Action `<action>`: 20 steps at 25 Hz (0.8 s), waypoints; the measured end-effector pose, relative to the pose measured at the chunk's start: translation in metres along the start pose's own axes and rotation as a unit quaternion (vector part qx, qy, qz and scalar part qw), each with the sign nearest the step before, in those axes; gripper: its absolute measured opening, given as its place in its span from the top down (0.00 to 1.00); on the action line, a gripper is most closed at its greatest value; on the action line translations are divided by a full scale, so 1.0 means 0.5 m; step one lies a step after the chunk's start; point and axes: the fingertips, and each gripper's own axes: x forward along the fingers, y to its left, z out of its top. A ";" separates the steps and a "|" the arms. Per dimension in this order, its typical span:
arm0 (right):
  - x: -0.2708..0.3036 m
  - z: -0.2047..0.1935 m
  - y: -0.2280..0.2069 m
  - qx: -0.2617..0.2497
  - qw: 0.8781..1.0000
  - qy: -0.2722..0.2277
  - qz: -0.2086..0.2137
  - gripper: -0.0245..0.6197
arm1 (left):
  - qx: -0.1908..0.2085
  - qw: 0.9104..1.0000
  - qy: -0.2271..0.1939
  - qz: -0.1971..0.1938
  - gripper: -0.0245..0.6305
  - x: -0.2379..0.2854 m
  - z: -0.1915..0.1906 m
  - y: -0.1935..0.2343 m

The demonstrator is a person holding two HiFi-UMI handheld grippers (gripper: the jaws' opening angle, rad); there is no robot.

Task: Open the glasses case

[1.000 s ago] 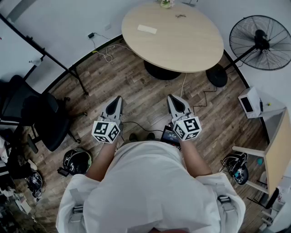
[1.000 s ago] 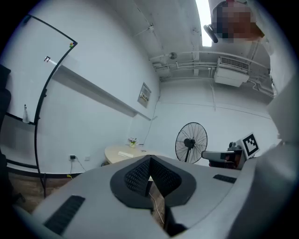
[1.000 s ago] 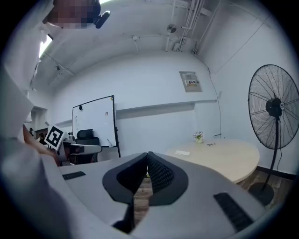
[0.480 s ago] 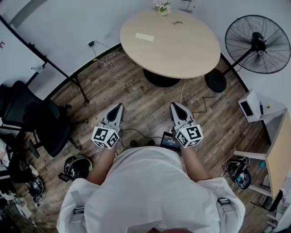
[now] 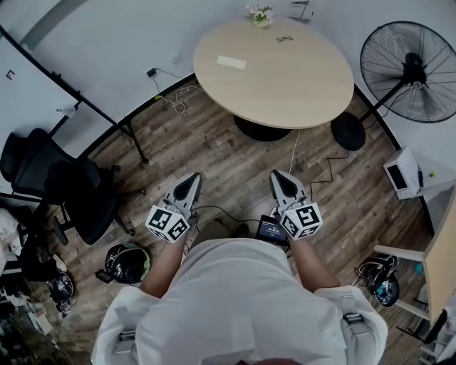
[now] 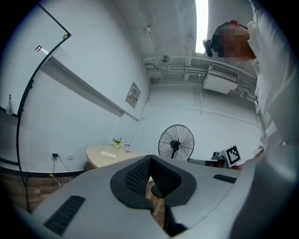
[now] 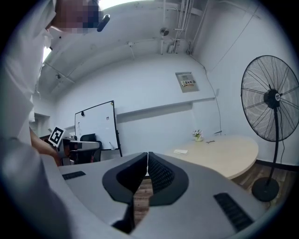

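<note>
Left gripper and right gripper: jaws closed, empty.
Both point toward the round table at 12 o'clock, well apart from it.

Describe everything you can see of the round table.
The table has a round, pale wood-look top, level, on a dark pedestal base that stands on the plank floor near the white wall. On it lie a flat pale oblong and, at the far edge, a small flower pot and a small dark item.
</note>
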 end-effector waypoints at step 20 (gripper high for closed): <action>0.265 0.022 -0.064 -0.006 1.000 0.028 -0.010 0.92 | -0.027 0.999 -0.033 0.001 0.94 0.138 0.032 0.241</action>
